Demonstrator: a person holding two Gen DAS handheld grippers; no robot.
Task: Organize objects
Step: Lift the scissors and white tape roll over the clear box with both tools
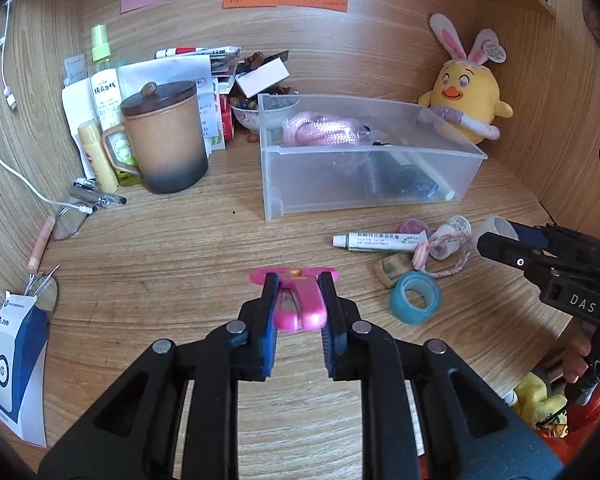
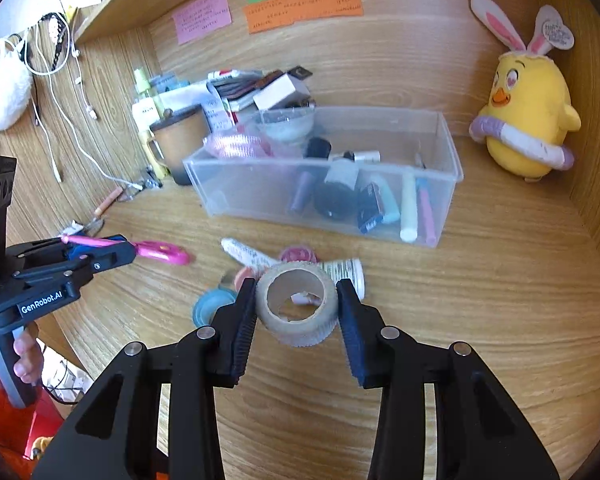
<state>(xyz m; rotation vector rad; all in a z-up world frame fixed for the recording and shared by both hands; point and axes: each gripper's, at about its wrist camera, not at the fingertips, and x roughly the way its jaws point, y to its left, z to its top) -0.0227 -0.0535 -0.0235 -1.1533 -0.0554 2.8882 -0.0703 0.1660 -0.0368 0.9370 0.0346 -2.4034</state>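
My left gripper is shut on a small pink clipper-like tool, held just above the wooden desk; the right wrist view shows the same pink tool sticking out of that gripper. Between the pads of my right gripper sits a beige tape roll, lifted a little off the desk and gripped across its width. From the left wrist view the right gripper stands at the right edge with the roll in it. A clear plastic bin with several items lies behind both.
A blue tape roll, an ointment tube and small trinkets lie in front of the bin. A lidded brown mug, bottles and papers crowd the back left. A yellow plush chick stands at the back right. Glasses lie at the left.
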